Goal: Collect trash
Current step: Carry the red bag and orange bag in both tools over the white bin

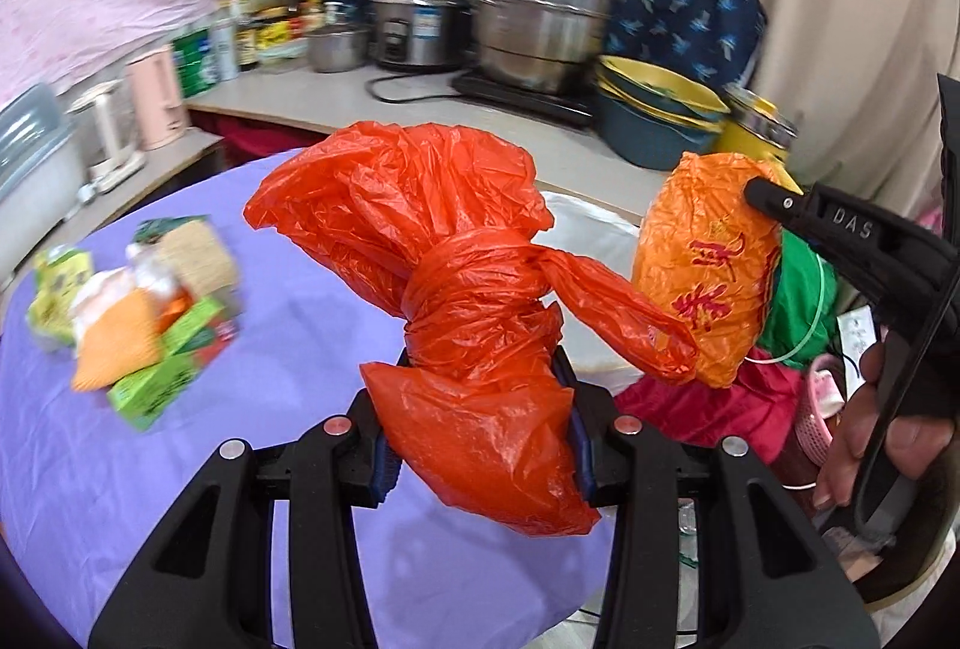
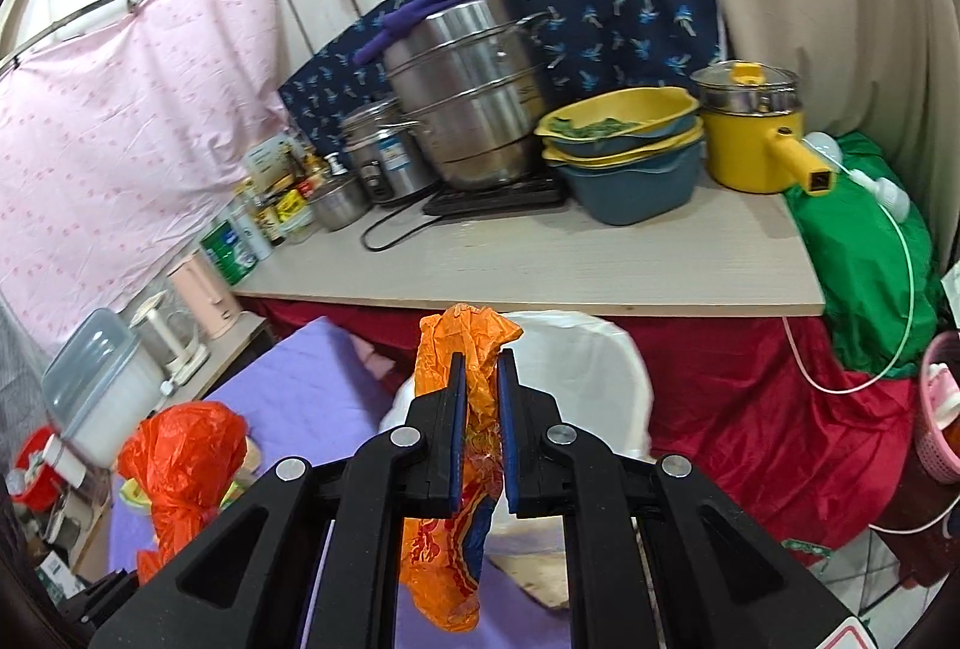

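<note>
Two grippers are loaded at once, and that is where the risk sits. In the left wrist view the left gripper [image 1: 480,409] is part-way closed around the knotted neck of a red plastic bag [image 1: 444,253], whose puffed top billows toward twelve o'clock and whose loose tail droops toward six. One handle loop trails out to three o'clock and touches or overlaps the orange wrapper [image 1: 708,277] pinched by the right gripper [image 1: 762,193]. If the hands part, that loop could snag and tug either piece free.

In the right wrist view the right gripper [image 2: 480,409] is nearly closed on a thin fold of the orange wrapper [image 2: 462,541], most of which hangs toward six o'clock. Slick film held by so little could slide out under a quick swing.

Beyond the fingers, at one o'clock, stands a white-lined bin [image 2: 588,367], probably the drop point; a release made short of its rim would land on the purple cloth [image 2: 336,349]. Several cartons and packets [image 1: 138,319] wait at nine o'clock, uncollected.
</note>
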